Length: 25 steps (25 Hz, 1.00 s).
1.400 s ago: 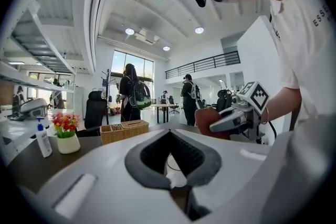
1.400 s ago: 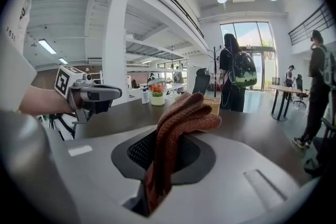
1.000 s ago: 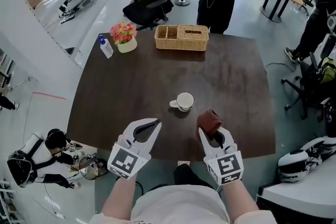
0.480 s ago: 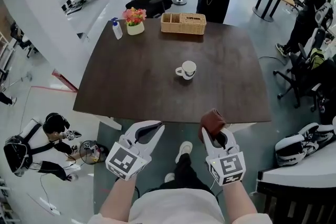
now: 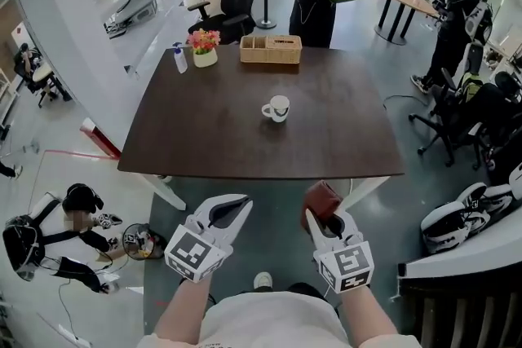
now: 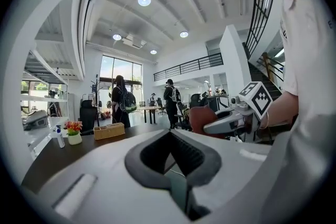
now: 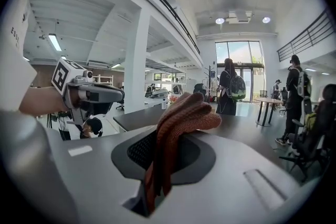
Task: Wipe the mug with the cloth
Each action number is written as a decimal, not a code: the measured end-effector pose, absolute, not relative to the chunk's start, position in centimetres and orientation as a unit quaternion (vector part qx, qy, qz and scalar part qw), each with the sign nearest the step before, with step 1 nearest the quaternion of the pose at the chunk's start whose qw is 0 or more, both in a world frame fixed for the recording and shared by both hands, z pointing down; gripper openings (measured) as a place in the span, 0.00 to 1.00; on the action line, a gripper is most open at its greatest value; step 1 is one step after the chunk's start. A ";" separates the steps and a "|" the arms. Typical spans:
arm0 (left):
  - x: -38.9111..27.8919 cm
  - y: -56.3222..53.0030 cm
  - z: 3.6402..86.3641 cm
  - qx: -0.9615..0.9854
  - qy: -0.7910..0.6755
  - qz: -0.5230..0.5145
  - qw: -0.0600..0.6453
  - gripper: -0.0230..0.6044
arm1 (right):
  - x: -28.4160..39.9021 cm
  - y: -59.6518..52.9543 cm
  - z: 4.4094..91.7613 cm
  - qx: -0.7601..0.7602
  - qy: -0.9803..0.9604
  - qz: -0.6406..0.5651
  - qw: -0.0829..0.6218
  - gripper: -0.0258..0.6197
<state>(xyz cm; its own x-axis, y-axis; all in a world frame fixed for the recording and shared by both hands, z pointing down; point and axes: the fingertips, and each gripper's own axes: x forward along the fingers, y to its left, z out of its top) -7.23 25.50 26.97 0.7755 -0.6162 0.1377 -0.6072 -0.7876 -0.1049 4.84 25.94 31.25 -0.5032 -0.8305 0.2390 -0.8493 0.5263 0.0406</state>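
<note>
- Counter [image 5: 220, 130]: its near edge lies ahead of both tongs, which are over open floor [image 5: 273, 212] (office chairs stand well off to the right).
- Since the earlier frames, both tongs have drawn back from above the counter to clear of its edge.
- Left tongs [image 5: 242, 200]: closed, nothing between them.
- Right tongs [image 5: 318, 216]: clamped on the rust-brown cloth [image 5: 322, 198].
- Mug [image 5: 276, 108]: upright mid-counter, well apart from the cloth.
- Wicker basket [image 5: 270, 50]: at the far edge, contents indiscernible.

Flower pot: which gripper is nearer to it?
Left. The left gripper is nearly straight back from the flower pot, off the table; the right gripper sits further right.
</note>
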 end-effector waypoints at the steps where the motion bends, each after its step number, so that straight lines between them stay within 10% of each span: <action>1: -7.1 25.9 26.7 -0.941 0.326 -0.082 0.030 0.04 | 5.0 26.3 31.2 0.484 -0.867 0.042 0.115 0.16; 25: -2.7 28.5 25.2 -0.934 0.349 -0.075 0.031 0.04 | 8.5 28.8 30.0 0.461 -0.878 0.044 0.119 0.16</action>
